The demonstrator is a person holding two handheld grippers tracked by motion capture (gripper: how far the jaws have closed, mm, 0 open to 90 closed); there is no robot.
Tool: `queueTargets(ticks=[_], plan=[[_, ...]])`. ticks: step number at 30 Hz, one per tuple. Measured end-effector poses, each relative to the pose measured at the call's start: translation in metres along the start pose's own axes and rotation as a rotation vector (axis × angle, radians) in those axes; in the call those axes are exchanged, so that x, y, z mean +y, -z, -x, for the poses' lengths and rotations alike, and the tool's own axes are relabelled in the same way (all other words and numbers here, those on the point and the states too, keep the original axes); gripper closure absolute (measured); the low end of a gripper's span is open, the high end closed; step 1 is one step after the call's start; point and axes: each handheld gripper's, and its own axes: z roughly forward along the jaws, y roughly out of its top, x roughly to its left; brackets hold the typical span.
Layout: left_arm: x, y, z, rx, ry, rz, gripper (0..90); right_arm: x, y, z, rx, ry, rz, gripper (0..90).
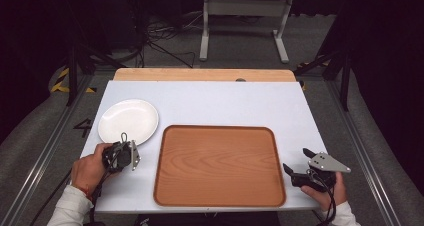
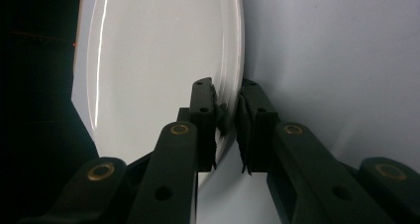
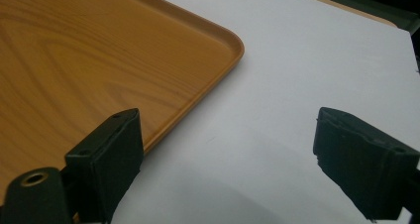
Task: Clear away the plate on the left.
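Wooden tray (image 1: 220,166) on the white table (image 1: 225,101); metal frame (image 1: 245,23) on the floor beyond.

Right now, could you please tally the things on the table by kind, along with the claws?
White plate: 1
Wooden tray: 1
Claws: 2, left claw and right claw
Total: 4

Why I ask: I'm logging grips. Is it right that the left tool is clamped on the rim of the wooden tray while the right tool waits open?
Not quite: the left tool is clamped on the white plate's rim, not the tray's, as the left gripper view shows. The right tool does wait open.
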Motion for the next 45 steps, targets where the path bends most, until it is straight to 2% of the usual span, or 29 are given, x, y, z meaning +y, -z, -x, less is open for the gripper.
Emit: queueTargets(ticks=[2,5,9,10,13,14,15,22,32,38,44,45], plan=[[0.001,0.000,0.000,0.017,0.000,-0.011,80.2,0.000,0.000,0.001,-0.002,-0.004,0.002,12.7],[0.002,0.000,0.000,0.031,-0.022,-0.014,81.5,-0.001,0.000,0.001,-0.001,-0.006,0.002,12.7],[0.008,0.005,-0.002,0.101,-0.040,0.002,85.6,-0.001,0.000,0.001,0.001,-0.005,0.003,12.7],[0.010,0.006,-0.003,0.107,-0.039,0.013,86.6,-0.001,0.000,0.001,0.000,-0.006,0.003,12.7],[0.013,0.007,-0.008,0.106,-0.011,0.027,87.3,0.000,0.001,0.000,0.003,0.002,0.005,12.6],[0.014,0.007,-0.009,0.115,-0.022,0.029,87.4,0.001,0.001,-0.001,0.002,0.008,0.006,12.7],[0.015,0.008,-0.009,0.115,-0.017,0.024,87.4,0.001,0.001,-0.001,0.003,0.008,0.006,12.7],[0.012,0.022,-0.015,0.097,0.058,0.101,87.4,0.000,0.003,0.002,-0.005,-0.005,0.012,12.7],[0.025,0.040,-0.013,0.092,0.064,0.175,86.8,0.001,0.002,0.001,-0.008,-0.004,0.010,12.6],[0.043,0.056,-0.007,0.095,0.034,0.233,87.0,0.001,0.003,0.002,-0.011,-0.009,0.014,12.6],[0.069,0.072,0.005,0.080,-0.054,0.298,87.0,0.001,0.004,0.003,-0.014,-0.010,0.016,12.6],[0.073,0.074,0.008,0.079,-0.057,0.310,87.0,0.001,0.004,0.003,-0.015,-0.010,0.017,12.7]])
